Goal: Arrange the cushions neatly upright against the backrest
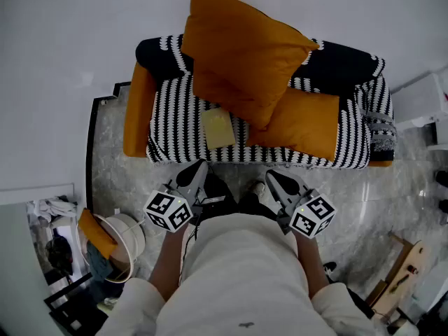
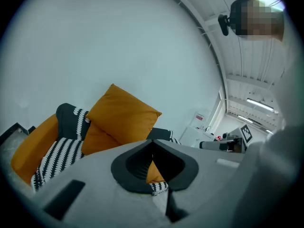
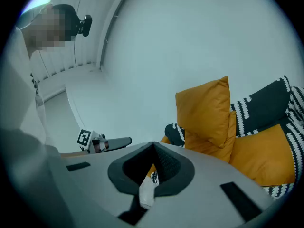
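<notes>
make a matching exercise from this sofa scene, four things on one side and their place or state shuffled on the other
Things:
1 big orange cushion
2 second orange cushion
3 pale yellow pad
4 left gripper

Places or states:
A jaws shut, nothing held
B lying on the seat, right side
C leaning on the backrest, one corner up
D flat on the seat's left half

Pairs: 1-C; 2-B; 3-D; 4-A

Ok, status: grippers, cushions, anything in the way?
Left gripper, right gripper: both shut, empty, short of sofa. Large orange cushion tilted against backrest; second orange cushion lying on seat. Flat yellow item on seat.
</notes>
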A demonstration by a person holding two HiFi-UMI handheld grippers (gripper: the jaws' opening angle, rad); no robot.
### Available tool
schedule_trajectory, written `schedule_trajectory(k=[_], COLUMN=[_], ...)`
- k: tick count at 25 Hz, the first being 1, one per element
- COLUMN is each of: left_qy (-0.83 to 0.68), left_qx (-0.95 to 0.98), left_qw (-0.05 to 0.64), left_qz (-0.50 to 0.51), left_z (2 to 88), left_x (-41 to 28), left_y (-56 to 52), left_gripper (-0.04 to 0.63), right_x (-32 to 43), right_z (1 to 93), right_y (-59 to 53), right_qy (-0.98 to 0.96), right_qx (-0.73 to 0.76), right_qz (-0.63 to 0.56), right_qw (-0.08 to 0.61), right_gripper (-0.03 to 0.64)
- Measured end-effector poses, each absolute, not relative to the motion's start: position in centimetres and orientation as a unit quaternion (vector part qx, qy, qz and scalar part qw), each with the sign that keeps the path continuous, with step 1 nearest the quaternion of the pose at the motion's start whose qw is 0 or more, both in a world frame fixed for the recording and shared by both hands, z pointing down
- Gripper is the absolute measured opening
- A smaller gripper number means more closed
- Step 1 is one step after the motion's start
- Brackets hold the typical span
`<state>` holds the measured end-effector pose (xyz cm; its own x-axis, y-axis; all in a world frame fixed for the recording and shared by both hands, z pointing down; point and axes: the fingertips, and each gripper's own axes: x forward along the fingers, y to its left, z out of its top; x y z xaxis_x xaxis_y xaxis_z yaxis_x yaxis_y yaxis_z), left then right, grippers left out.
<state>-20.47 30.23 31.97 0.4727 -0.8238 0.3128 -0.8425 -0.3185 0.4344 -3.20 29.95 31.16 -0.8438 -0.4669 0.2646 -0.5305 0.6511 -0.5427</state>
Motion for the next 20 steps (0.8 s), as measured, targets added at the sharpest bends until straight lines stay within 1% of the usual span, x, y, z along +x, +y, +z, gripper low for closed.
schedule_trajectory(k=[4, 10, 16, 20], left_qy=[-0.508, -0.502, -0.487, -0.480], left_qx=[0.813, 0.813, 0.820, 0.824], left_qw=[0.283, 0.294, 0.297, 0.297], left_qz=[0.036, 0.037, 0.044, 0.051], left_z=[32.9, 33.4, 33.8, 33.7], left_x=[-18.7, -17.0, -14.8, -13.9], left_y=[30.6, 31.3, 32.3, 32.6], left_gripper=[0.012, 0.012, 0.012, 0.012], right_x=[-2.3, -0.7, 0.5, 1.1], right_z=[31.2, 31.5, 31.5, 31.9], right_y=[30.0, 30.8, 31.3, 31.3], right_qy=[-0.910, -0.910, -0.904, -0.897], right_qx=[0.275, 0.276, 0.283, 0.293], right_qz=[0.306, 0.305, 0.320, 0.331], right_qw=[0.052, 0.052, 0.028, 0.025], right_gripper=[0.006, 0.006, 0.008, 0.008])
